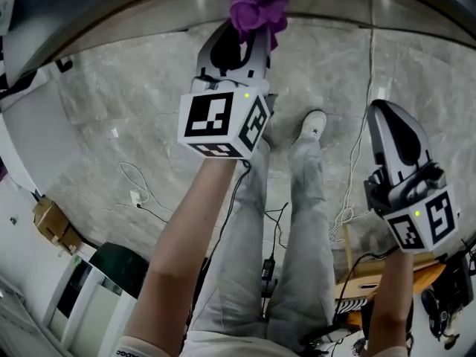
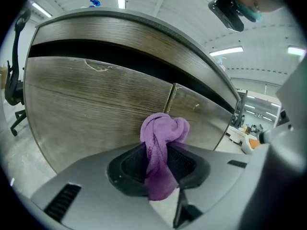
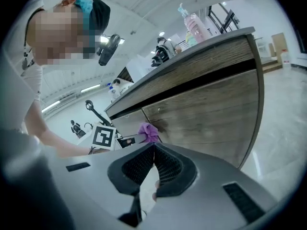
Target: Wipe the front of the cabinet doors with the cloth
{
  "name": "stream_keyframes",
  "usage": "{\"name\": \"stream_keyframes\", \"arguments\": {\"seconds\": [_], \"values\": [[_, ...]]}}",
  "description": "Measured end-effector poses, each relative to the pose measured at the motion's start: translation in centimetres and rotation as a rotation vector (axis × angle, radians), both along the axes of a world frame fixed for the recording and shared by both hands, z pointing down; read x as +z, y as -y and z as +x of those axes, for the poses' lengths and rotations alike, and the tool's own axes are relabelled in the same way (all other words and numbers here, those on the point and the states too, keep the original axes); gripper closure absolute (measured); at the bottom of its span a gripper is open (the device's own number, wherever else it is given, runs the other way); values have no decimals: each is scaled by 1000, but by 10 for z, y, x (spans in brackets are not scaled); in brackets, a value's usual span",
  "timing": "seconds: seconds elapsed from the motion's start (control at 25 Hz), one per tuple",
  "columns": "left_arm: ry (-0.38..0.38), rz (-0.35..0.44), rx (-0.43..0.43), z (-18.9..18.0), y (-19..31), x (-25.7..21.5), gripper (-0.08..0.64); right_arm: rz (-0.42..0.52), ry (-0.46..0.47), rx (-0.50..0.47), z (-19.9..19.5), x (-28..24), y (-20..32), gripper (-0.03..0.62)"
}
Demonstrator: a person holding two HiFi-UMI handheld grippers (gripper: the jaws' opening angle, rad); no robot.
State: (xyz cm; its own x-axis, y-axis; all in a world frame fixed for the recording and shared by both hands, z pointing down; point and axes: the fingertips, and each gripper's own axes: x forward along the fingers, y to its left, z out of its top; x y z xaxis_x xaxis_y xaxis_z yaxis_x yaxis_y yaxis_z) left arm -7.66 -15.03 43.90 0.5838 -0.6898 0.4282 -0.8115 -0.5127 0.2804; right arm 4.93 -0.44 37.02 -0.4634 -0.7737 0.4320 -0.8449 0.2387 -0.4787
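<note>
Head view: we raise the left tongs [image 1: 251, 22], which carry a purple cloth [image 1: 257, 6]; the right tongs [image 1: 383, 114] sit lower, well apart. Left gripper view: our tongs pinch the cloth, right by a wooden door [image 2: 96, 109]. Right gripper view: our tongs are pressed together, empty.

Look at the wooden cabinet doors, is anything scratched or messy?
Yes, a little. The brown wood-grain cabinet door has a pale, scratch-like mark near its top edge. The left gripper, shut on the crumpled purple cloth, is lower down, by the gap between doors. Nothing looks spilled.
</note>
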Motion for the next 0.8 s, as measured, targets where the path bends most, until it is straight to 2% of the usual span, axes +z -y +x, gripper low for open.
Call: {"name": "stream_keyframes", "arguments": {"seconds": [0.12,0.24,0.52,0.8], "values": [[0,1,12,-2,6,5,454,0,4,53,1,5,2,565],[5,8,39,-9,11,6,453,2,15,74,-14,6,6,565],[-15,-11,87,-21,15,7,453,8,33,38,-57,7,22,565],[11,-5,75,-66,25,11,453,0,29,2,-94,11,34,565]]}}
